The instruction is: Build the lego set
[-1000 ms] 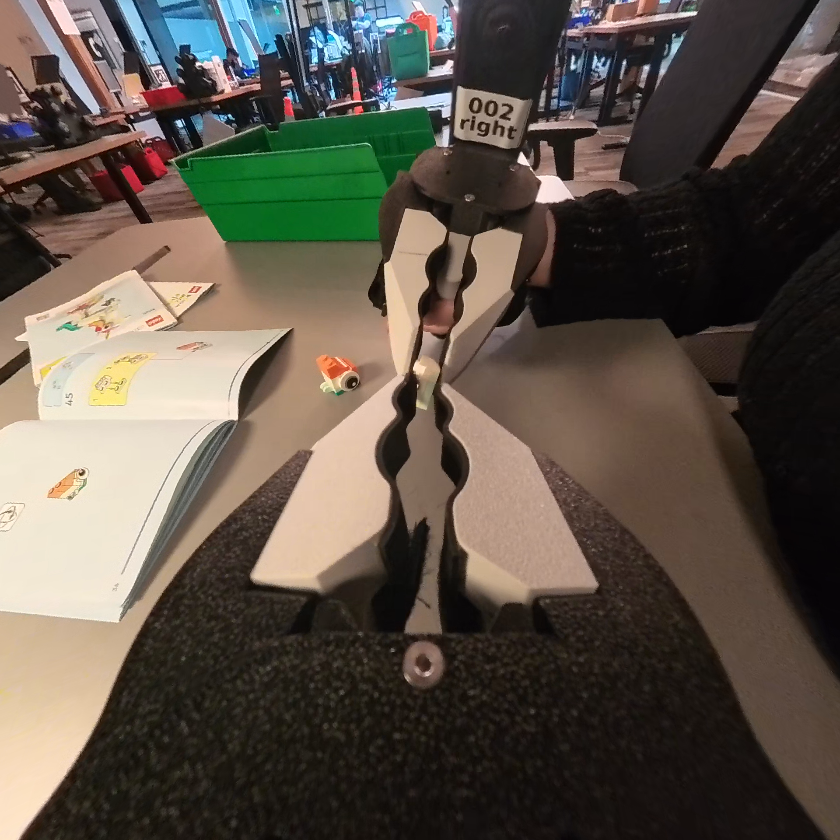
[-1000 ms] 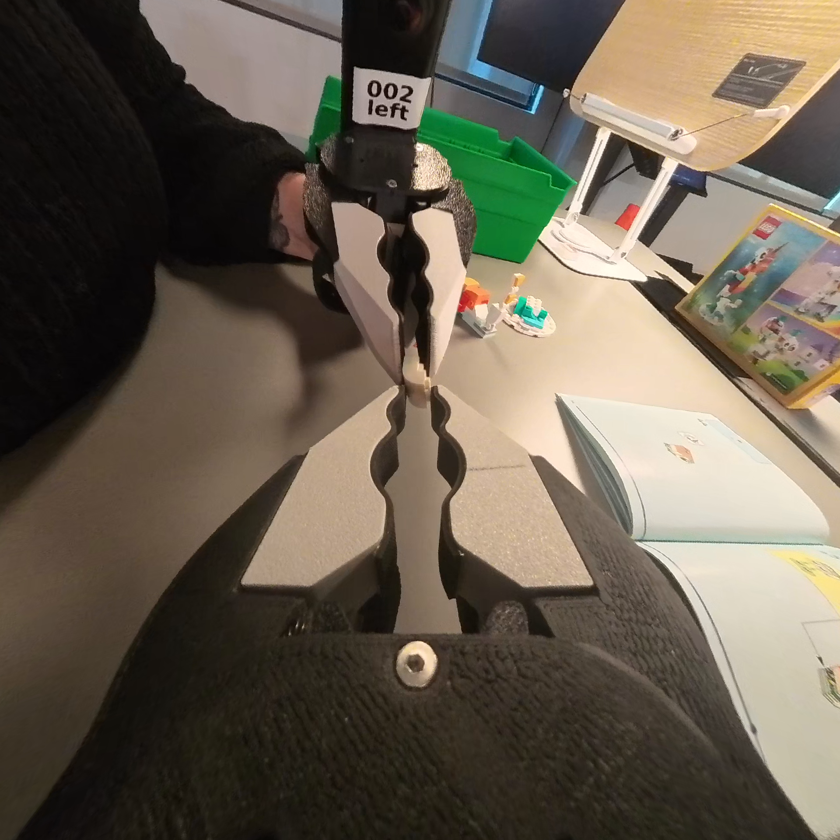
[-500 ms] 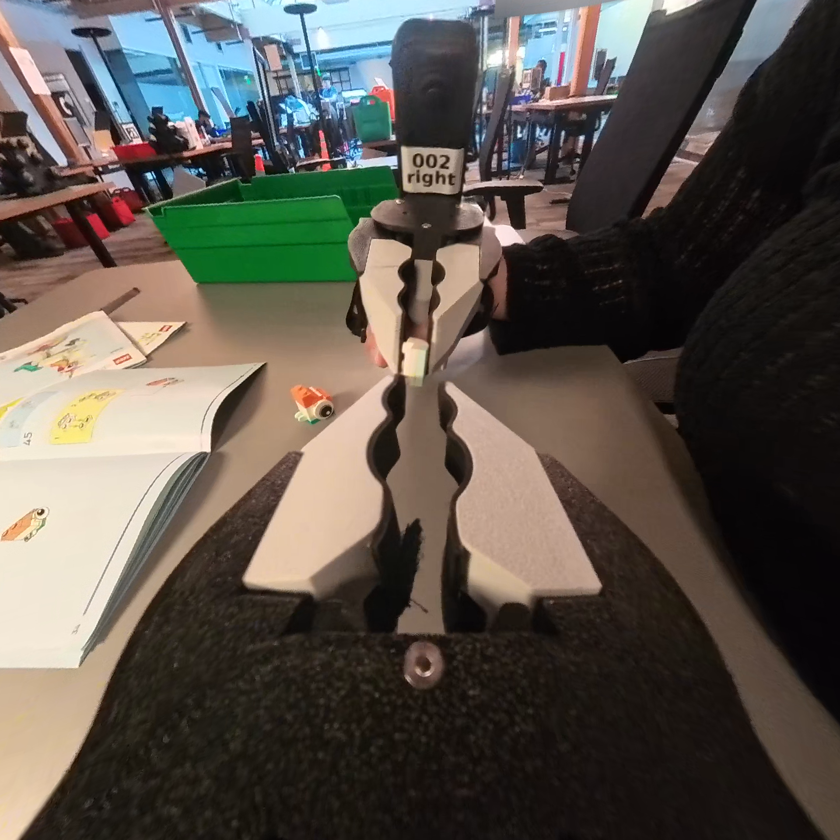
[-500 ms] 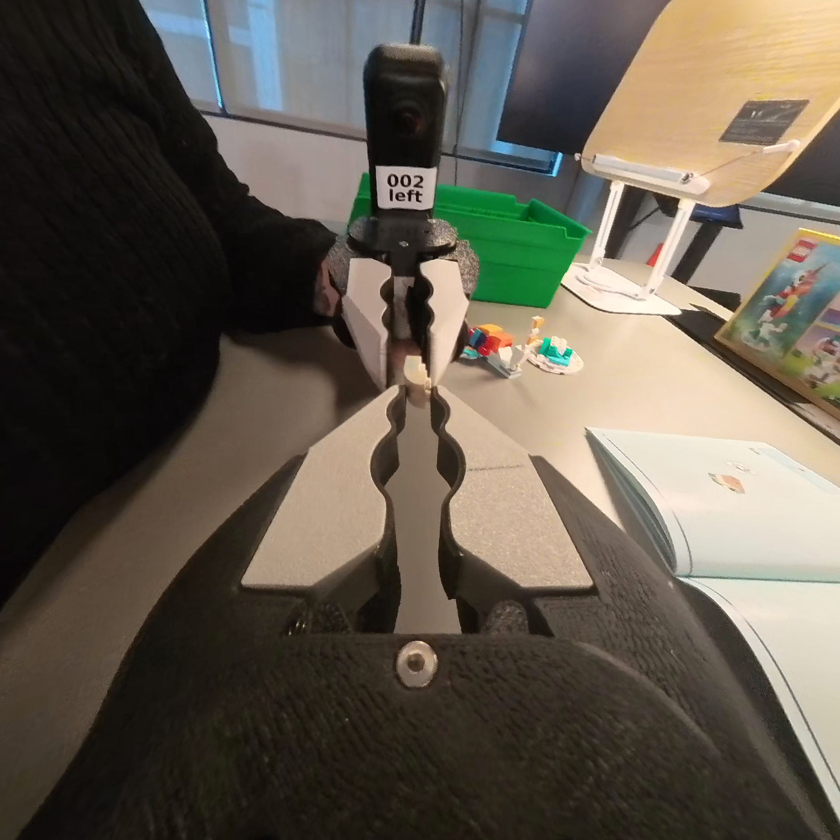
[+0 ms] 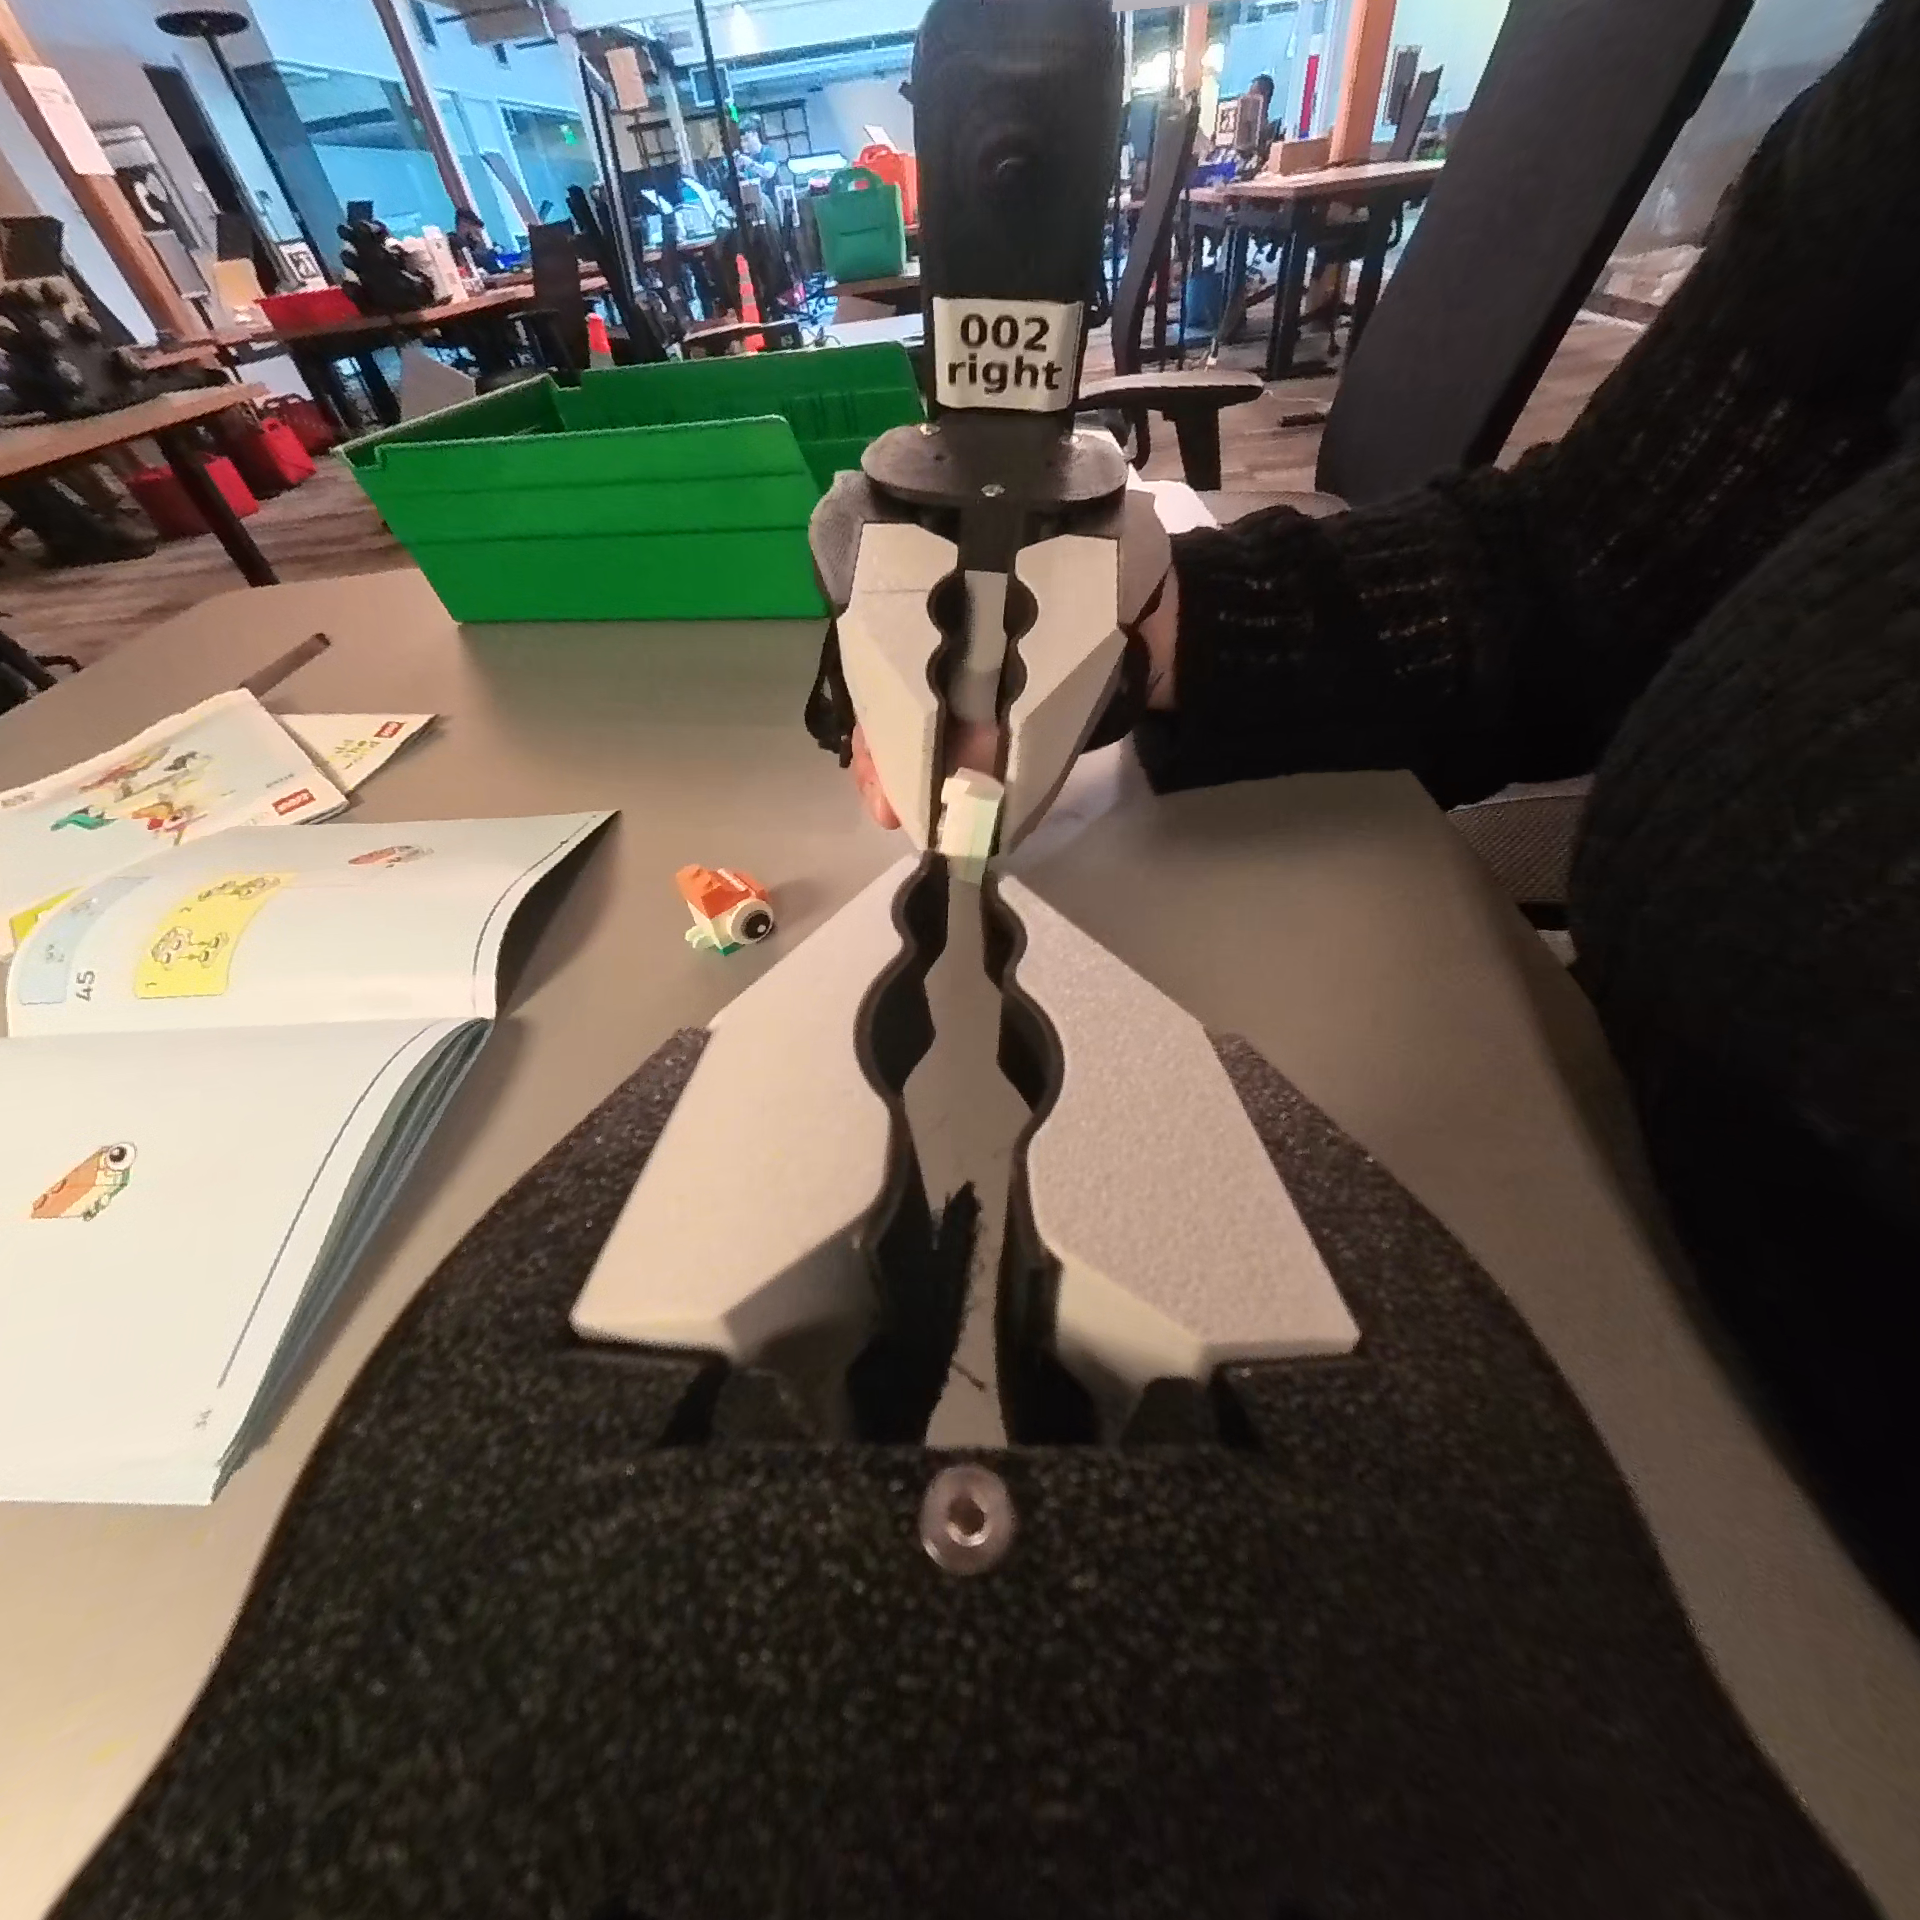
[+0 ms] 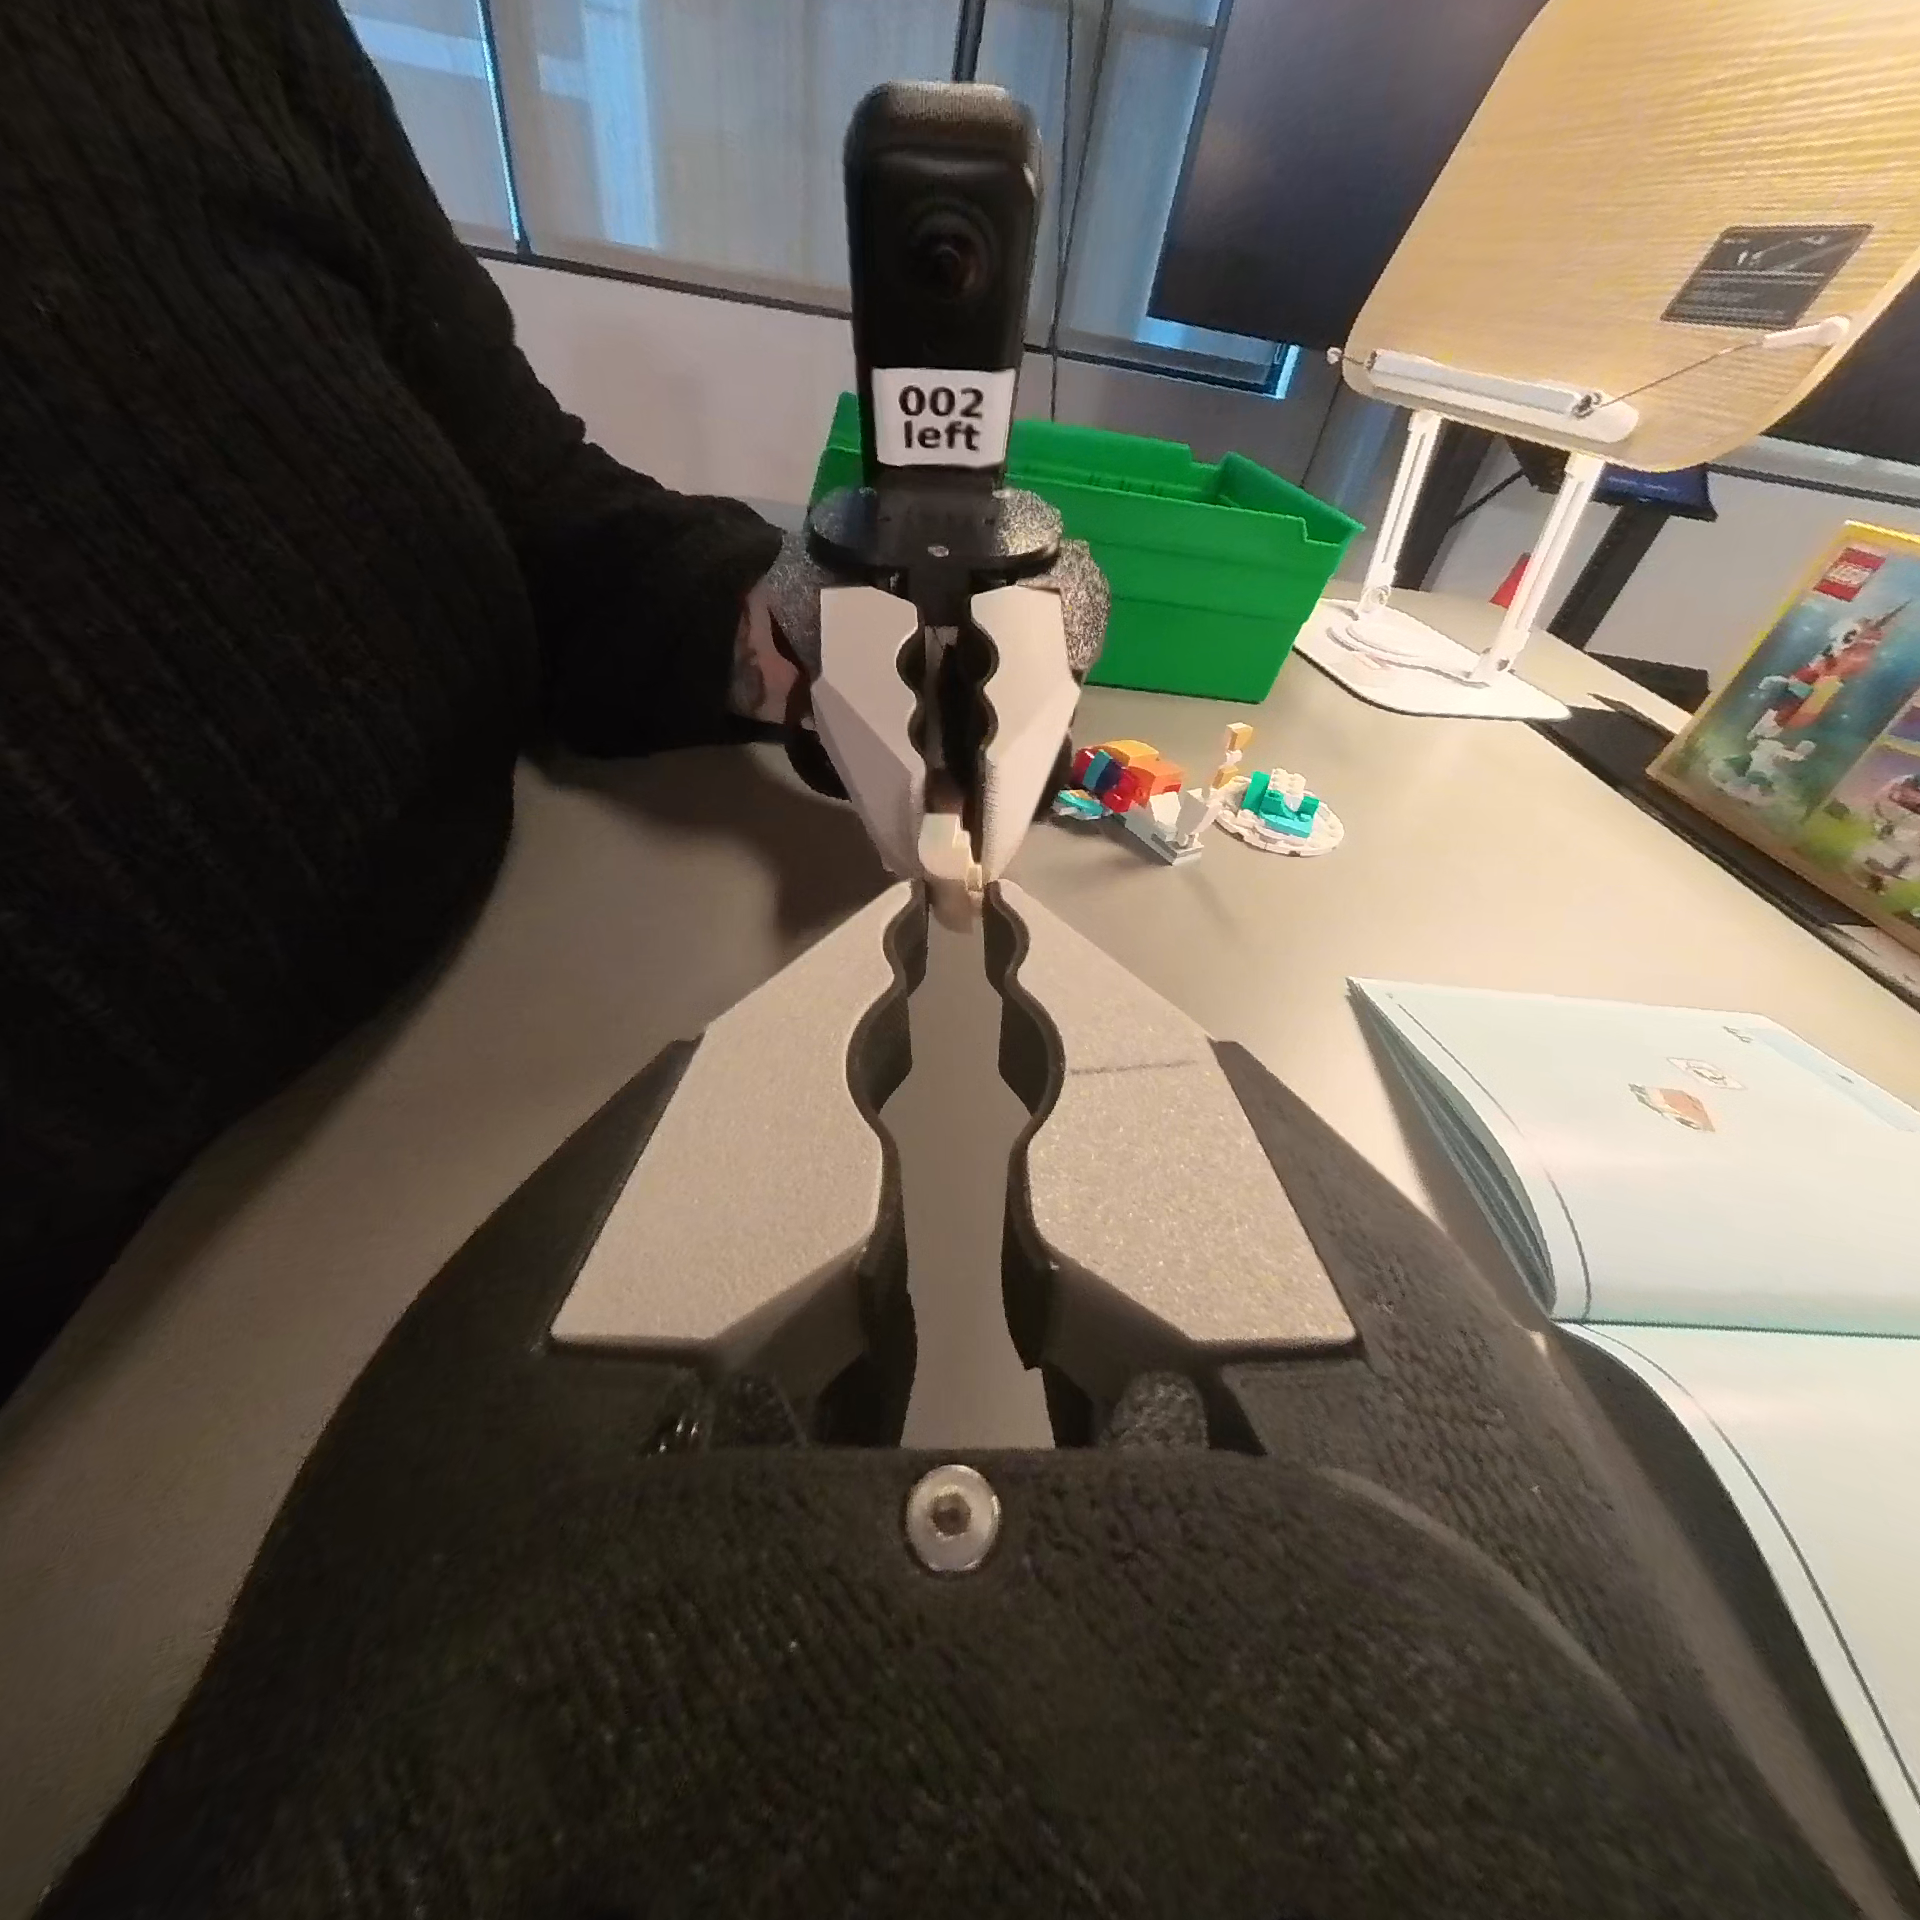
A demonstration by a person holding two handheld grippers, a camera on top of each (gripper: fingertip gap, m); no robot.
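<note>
My two grippers meet tip to tip above the grey table (image 5: 1247, 935). In the left wrist view my left gripper (image 5: 951, 883) is nearly closed at the tips, and the right gripper (image 5: 971, 847) facing it pinches a small white Lego piece (image 5: 971, 826). In the right wrist view my right gripper (image 6: 956, 914) is shut on the near end of a small white piece (image 6: 948, 862). The left gripper (image 6: 951, 873) pinches its far end. I cannot tell whether this is one piece or two joined.
A small orange and white Lego fish (image 5: 727, 914) lies on the table beside an open instruction booklet (image 5: 260, 1039). A green bin (image 5: 623, 530) stands behind. The right wrist view shows small Lego builds (image 6: 1132, 779), a round white build (image 6: 1283, 810), the set's box (image 6: 1808, 727) and a white stand (image 6: 1455, 644). Both grippers' tips are roughly 25 centimeters from the round white build (image 6: 1283, 810).
Both grippers have tilted up to a more level pose and stayed tip to tip. The white piece stays pinched between them. Nothing on the table has moved.
</note>
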